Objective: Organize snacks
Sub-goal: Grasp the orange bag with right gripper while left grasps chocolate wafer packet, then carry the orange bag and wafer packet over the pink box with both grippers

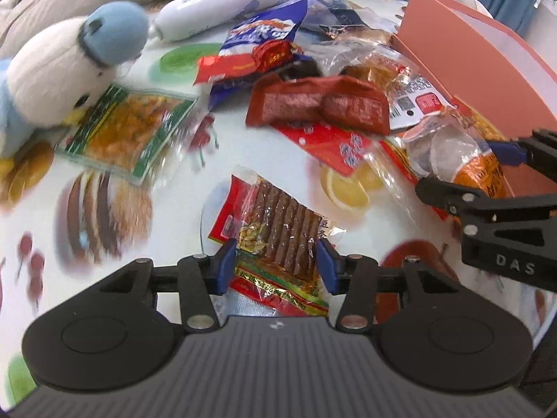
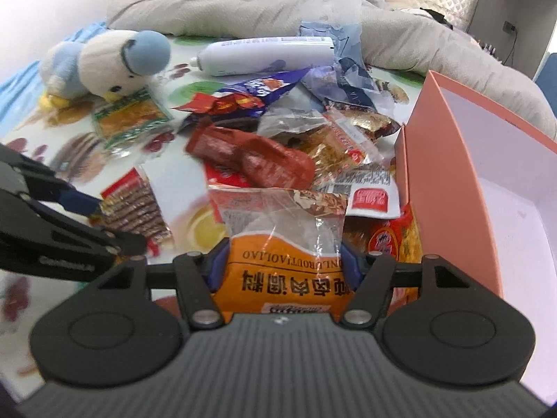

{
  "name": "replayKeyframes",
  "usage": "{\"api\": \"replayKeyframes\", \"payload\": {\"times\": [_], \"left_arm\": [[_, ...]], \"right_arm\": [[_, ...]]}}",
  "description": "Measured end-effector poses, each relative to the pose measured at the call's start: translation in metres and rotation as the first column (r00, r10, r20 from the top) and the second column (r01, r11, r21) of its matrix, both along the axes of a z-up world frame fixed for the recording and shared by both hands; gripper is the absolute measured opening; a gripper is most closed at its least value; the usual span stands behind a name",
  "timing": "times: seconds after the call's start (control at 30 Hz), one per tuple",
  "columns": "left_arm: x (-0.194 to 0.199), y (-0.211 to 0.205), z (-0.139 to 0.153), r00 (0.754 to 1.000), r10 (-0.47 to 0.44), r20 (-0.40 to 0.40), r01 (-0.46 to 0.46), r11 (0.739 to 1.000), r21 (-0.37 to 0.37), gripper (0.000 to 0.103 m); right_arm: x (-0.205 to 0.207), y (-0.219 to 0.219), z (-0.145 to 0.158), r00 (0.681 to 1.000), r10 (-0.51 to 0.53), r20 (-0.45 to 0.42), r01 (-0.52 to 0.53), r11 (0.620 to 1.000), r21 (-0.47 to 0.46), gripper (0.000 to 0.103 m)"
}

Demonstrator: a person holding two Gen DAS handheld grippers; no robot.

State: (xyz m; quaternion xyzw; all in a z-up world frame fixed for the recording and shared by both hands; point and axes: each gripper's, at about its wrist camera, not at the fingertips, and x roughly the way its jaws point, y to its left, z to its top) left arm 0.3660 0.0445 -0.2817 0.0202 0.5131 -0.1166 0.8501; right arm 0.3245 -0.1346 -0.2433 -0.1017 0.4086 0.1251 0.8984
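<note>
A red packet of brown strips sits between the blue pads of my left gripper, which is shut on its sides. The right wrist view shows the same packet and gripper at the left. My right gripper is shut on an orange and clear packet, close to the left of an open pink box. In the left wrist view this gripper holds the orange packet in front of the box. A heap of loose snack packets lies beyond both grippers.
A blue and white plush bird lies at the far left, half on a green packet. A white tube lies at the back, by grey bedding. A printed cloth covers the surface.
</note>
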Motion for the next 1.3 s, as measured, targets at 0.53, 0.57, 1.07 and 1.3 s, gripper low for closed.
{"api": "replayKeyframes", "payload": {"times": [0.53, 0.57, 1.07, 1.3], "left_arm": [[-0.081, 0.006, 0.066, 0.985, 0.169, 0.047, -0.165, 0.983, -0.075, 0.052], [-0.086, 0.004, 0.071, 0.983, 0.177, 0.052, -0.172, 0.981, -0.084, 0.052], [-0.174, -0.027, 0.160, 0.958, 0.206, 0.201, -0.173, 0.970, -0.173, 0.052], [-0.206, -0.052, 0.192, 0.947, 0.184, 0.262, -0.134, 0.971, -0.198, 0.052]], "right_arm": [[-0.082, -0.019, 0.058, 1.000, -0.018, 0.007, 0.017, 0.993, 0.118, 0.065], [-0.087, -0.021, 0.062, 1.000, -0.024, 0.011, 0.023, 0.992, 0.124, 0.065], [-0.165, -0.063, 0.116, 0.986, -0.120, 0.113, 0.099, 0.979, 0.178, 0.065], [-0.196, -0.084, 0.142, 0.973, -0.145, 0.179, 0.108, 0.973, 0.203, 0.065]]}}
